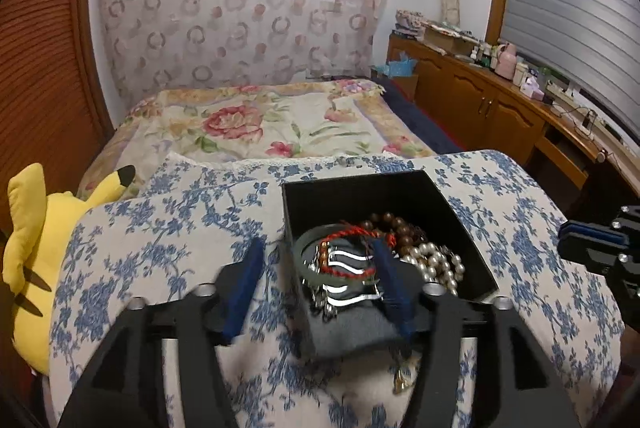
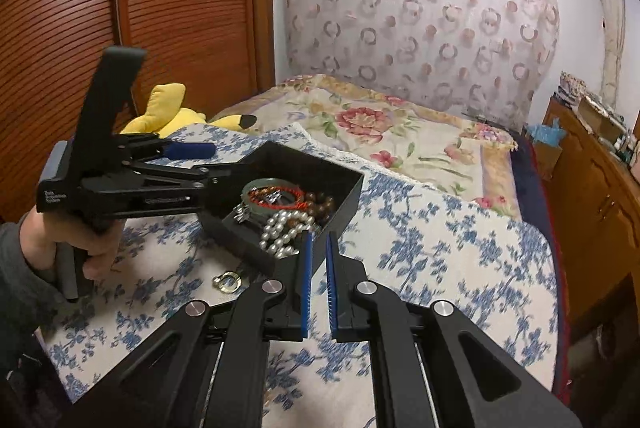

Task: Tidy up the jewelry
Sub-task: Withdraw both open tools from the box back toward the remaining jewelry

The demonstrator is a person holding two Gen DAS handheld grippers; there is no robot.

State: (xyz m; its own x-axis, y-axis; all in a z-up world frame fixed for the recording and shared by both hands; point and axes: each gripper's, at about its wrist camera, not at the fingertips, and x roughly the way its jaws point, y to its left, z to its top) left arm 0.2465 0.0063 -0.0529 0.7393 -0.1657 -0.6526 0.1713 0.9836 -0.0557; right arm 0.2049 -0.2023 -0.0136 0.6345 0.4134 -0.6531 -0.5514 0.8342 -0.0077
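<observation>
left gripper (image 1: 318,270): fingers spread, astride black box (image 1: 460,204) wall, released | right gripper (image 2: 319,248): clenched, empty

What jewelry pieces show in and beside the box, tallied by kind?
Pearl strand: 1
Brown bead strand: 1
Red cord bracelet: 1
Green bangle: 1
Gold piece on the cloth: 1
Total: 5; the silver tangle stays uncounted.

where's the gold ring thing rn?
Gold ring lies on the blue-floral cloth outside the black box, just off its near corner, lower left in the right wrist view.
</observation>
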